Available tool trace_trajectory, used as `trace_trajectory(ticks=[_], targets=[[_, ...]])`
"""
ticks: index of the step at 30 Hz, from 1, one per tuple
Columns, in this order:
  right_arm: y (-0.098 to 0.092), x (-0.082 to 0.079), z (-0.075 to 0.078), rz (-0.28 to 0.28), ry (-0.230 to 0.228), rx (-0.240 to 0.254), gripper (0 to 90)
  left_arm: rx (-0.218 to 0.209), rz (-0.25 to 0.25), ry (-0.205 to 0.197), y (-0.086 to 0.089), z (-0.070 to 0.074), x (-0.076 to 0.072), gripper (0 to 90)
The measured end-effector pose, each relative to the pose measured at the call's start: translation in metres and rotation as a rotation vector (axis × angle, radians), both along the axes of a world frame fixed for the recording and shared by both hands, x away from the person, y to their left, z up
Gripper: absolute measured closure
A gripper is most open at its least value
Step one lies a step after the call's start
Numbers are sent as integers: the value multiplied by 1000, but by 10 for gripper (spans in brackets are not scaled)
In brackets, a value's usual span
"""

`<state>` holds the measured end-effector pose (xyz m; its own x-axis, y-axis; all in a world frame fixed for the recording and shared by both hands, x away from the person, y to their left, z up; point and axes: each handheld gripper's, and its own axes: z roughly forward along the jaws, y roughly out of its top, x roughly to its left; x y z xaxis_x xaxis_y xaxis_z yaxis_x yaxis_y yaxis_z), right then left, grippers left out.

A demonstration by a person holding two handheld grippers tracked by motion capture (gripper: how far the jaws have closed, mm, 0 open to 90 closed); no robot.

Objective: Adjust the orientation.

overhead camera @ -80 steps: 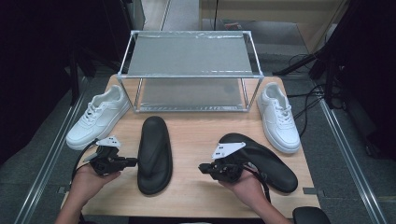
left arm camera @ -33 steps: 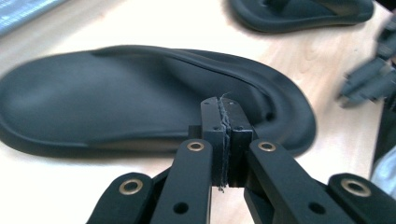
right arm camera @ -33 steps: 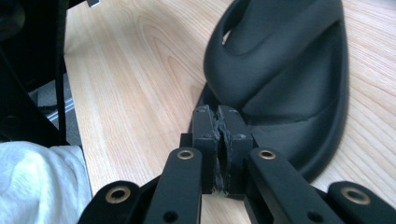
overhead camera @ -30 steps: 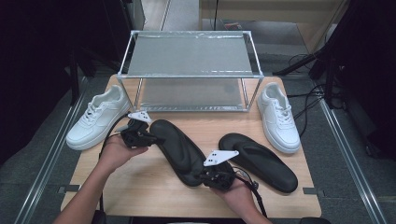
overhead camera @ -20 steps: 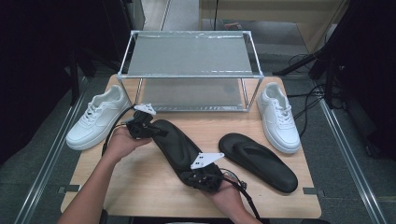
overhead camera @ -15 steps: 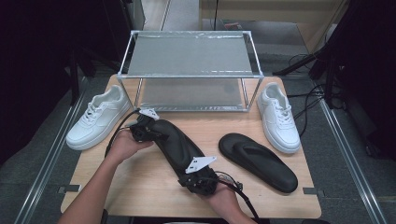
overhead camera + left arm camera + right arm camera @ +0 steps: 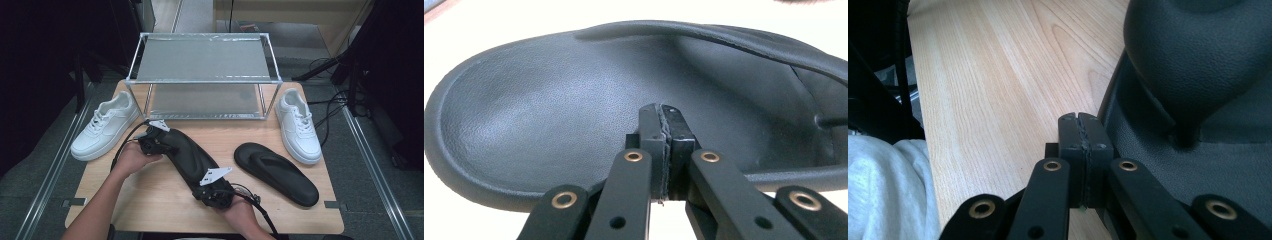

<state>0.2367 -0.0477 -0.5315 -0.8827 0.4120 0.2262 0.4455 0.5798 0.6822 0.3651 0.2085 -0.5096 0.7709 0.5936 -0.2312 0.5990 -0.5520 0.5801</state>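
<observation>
Jaws on both grippers are pressed fully together, pad against pad, with nothing between them. In the left gripper view the left gripper (image 7: 663,145) lies over the footbed at the heel end of the black flip-flop (image 7: 190,155), and in the right gripper view the right gripper (image 7: 1080,150) sits at the sandal's rim, close by the toe post. Whether the closed tips actually bear on the rubber or only hover just above it is hard to tell from these views.

That flip-flop lies diagonally across the middle of the wooden table (image 7: 150,200), one end up by the left gripper (image 7: 152,141), the other down at the right gripper (image 7: 216,192) near the front edge. Its mate, the second flip-flop (image 7: 277,172), rests to the right, apart from it. A white sneaker (image 7: 102,131) stands at the far left, another white sneaker (image 7: 299,125) at the far right, and the metal shoe rack (image 7: 202,75) stands behind them all.

The step looks like squaring the sandal up by pushing with closed tips. Doing it well probably means nudging both ends together, keeping the tips low against the rim so they do not ride up onto the footbed, and steering clear of the strap. Slow, even pressure should keep the soft sole from buckling or swinging into its mate.
</observation>
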Motion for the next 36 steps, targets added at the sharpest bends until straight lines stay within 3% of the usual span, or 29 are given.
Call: trace_trajectory(ticks=[17,25,28,36], targets=[[-4,10,2,-7,58,-8,900,3,27,12,16,0,-19,897],[-6,13,3,12,39,-24,900,-3,46,19,22,0,-29,897],[-9,18,4,-10,15,-43,900,-10,52,25,24,-1,-32,896],[-16,32,6,-56,30,-54,900,-8,63,27,25,0,-42,894]])
